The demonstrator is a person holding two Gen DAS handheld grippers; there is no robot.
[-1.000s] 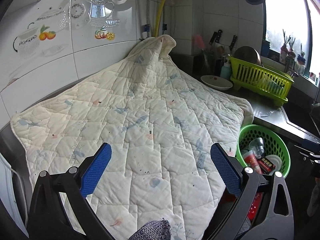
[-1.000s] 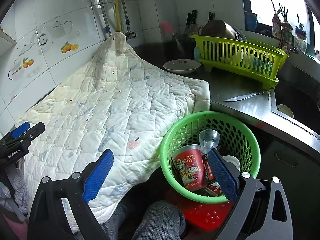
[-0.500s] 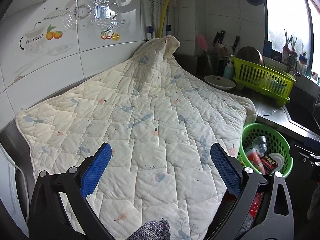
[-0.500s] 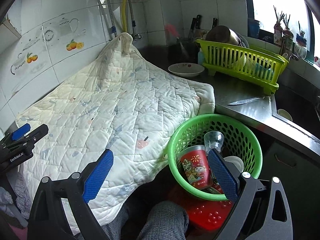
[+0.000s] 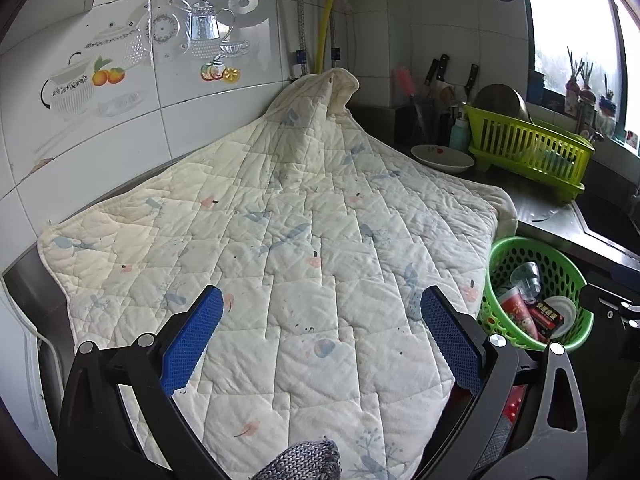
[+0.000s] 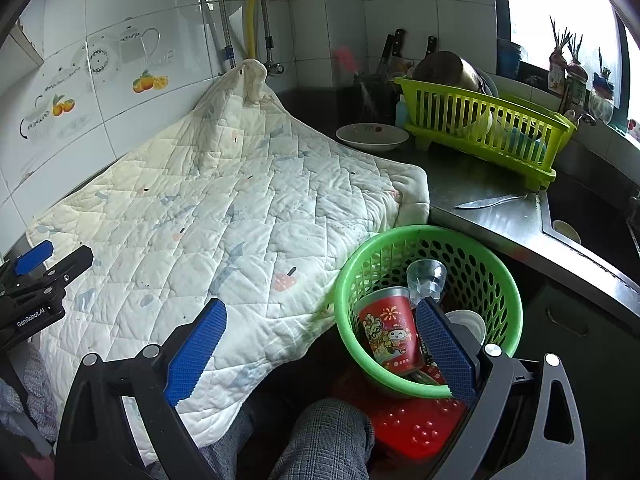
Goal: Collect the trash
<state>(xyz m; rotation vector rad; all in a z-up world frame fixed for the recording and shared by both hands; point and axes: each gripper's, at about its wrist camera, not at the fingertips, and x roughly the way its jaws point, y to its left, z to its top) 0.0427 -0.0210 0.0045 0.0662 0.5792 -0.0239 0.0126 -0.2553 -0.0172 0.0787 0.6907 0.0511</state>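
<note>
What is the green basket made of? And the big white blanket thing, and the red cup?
The green basket looks like shiny moulded plastic, full of round holes. The white blanket looks like soft quilted fabric, with stitched lines and puffy squares. The red cup seems to be printed paper or thin plastic; I cannot tell which.

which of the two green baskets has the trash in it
The round green basket beside the quilt; the rectangular lime dish rack holds dishes.

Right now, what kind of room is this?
Most likely a home kitchen. There's a dish rack by a sink, a knife on the steel counter, and tiled walls with teapot pictures.
</note>
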